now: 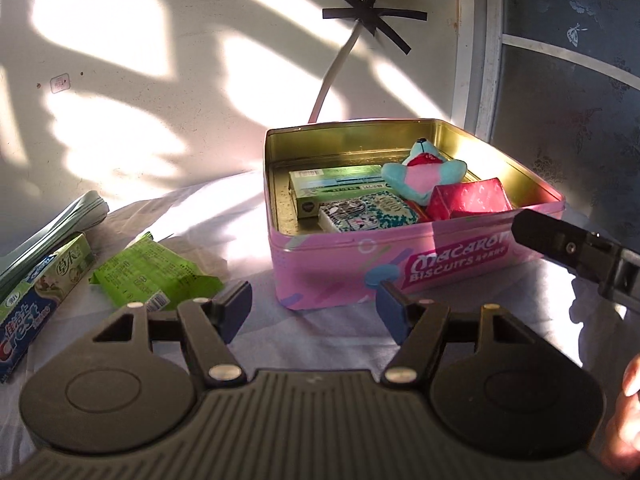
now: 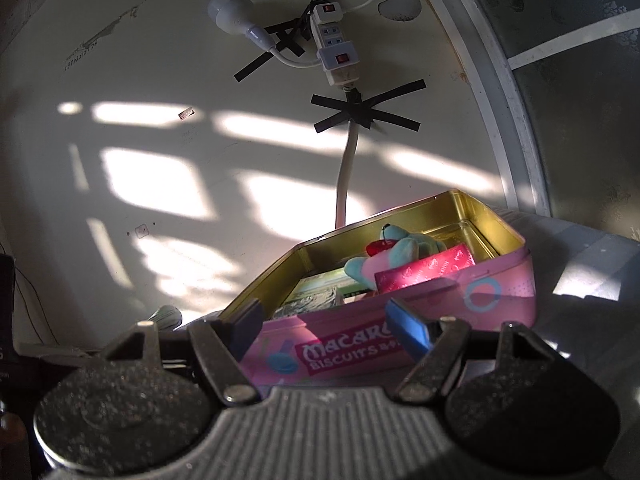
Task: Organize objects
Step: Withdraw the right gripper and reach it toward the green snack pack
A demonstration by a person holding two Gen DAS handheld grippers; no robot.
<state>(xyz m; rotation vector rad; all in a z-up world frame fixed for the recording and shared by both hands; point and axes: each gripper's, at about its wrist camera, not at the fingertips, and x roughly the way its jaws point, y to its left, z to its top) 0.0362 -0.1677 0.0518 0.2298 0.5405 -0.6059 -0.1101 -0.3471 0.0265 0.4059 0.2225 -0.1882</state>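
Sunlit pale wall [image 1: 120, 80], taped power strip [image 2: 334, 52], frosted window [image 1: 580, 80] right.

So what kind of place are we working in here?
Probably a room in a home: a cloth-covered surface against a painted wall, a power strip taped up there, and a biscuit tin with household odds and ends.

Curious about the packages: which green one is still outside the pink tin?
The crinkly green packet, lying on the cloth left of the tin; the green box is inside.
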